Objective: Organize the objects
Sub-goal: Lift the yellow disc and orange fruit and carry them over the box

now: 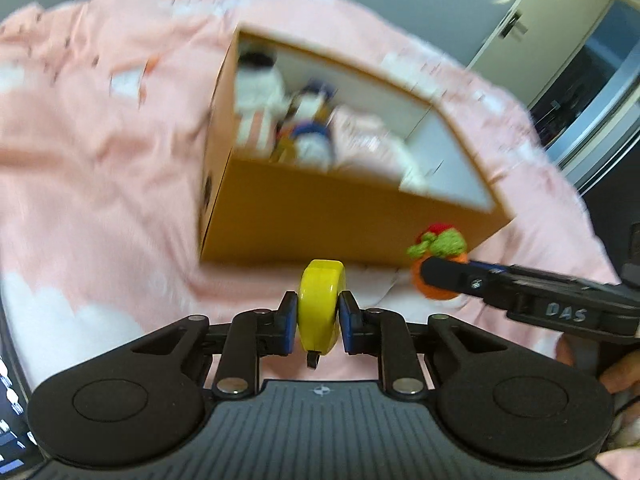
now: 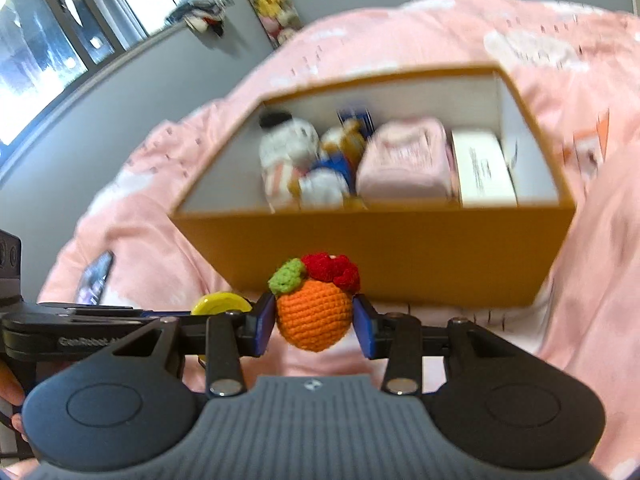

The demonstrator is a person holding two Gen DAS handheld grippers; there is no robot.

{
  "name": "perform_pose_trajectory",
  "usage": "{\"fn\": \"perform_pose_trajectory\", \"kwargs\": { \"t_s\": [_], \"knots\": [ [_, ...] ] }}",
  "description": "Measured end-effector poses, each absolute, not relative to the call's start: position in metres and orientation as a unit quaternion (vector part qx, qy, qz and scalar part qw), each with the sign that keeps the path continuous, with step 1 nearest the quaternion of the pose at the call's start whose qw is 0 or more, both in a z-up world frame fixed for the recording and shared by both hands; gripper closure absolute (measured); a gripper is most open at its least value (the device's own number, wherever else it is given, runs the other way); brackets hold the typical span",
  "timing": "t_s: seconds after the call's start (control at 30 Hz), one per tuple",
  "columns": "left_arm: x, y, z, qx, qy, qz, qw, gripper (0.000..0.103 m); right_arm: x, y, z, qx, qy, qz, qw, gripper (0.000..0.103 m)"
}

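My left gripper (image 1: 319, 316) is shut on a round yellow tape measure (image 1: 320, 304), held on edge just in front of the open orange cardboard box (image 1: 340, 216). My right gripper (image 2: 315, 322) is shut on an orange crocheted fruit toy (image 2: 314, 314) with a green leaf and red top, held before the box's near wall (image 2: 380, 256). The toy (image 1: 436, 264) and the right gripper's finger (image 1: 448, 276) also show in the left wrist view, to the right. The yellow tape measure (image 2: 219, 304) shows at left in the right wrist view. The box holds plush toys (image 2: 288, 156), a pink pouch (image 2: 404, 164) and a white carton (image 2: 484, 168).
The box rests on a pink bedspread (image 1: 100, 160) with white patches. A dark phone-like object (image 2: 96, 278) lies on the bedspread left of the box. A grey wall and window (image 2: 48, 52) stand behind; a wardrobe and dark doorway (image 1: 568, 52) are at the right.
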State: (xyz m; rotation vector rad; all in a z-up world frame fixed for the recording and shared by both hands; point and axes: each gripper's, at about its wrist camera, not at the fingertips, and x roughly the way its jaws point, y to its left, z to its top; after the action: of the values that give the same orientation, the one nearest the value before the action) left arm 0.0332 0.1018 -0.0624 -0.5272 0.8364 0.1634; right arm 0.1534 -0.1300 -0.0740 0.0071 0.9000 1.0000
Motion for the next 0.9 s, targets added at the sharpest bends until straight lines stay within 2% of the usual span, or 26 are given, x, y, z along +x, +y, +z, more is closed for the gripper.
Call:
{"fn": "perform_pose_trajectory", "kwargs": {
  "t_s": [0.17, 0.3, 0.43, 0.6, 0.9],
  "knots": [
    [0.054, 0.106, -0.017, -0.238, 0.349, 0.058, 0.905, 0.079, 0.167, -0.129, -0.042, 0.031, 0.391, 0.486, 0.781, 0.059],
    [0.076, 0.115, 0.015, -0.194, 0.339, 0.059, 0.918, 0.079, 0.182, -0.111, -0.023, 0.027, 0.378, 0.499, 0.779, 0.059],
    [0.115, 0.129, 0.018, -0.149, 0.390, 0.061, 0.907, 0.079, 0.204, -0.082, -0.023, 0.006, 0.395, 0.501, 0.770, 0.059],
    [0.158, 0.138, -0.014, -0.109, 0.486, 0.044, 0.866, 0.079, 0.230, -0.047, -0.047, -0.021, 0.450, 0.493, 0.744, 0.059],
    [0.202, 0.133, -0.057, -0.056, 0.577, 0.027, 0.815, 0.080, 0.252, -0.028, -0.078, -0.043, 0.490, 0.482, 0.725, 0.059]
  ]
}}
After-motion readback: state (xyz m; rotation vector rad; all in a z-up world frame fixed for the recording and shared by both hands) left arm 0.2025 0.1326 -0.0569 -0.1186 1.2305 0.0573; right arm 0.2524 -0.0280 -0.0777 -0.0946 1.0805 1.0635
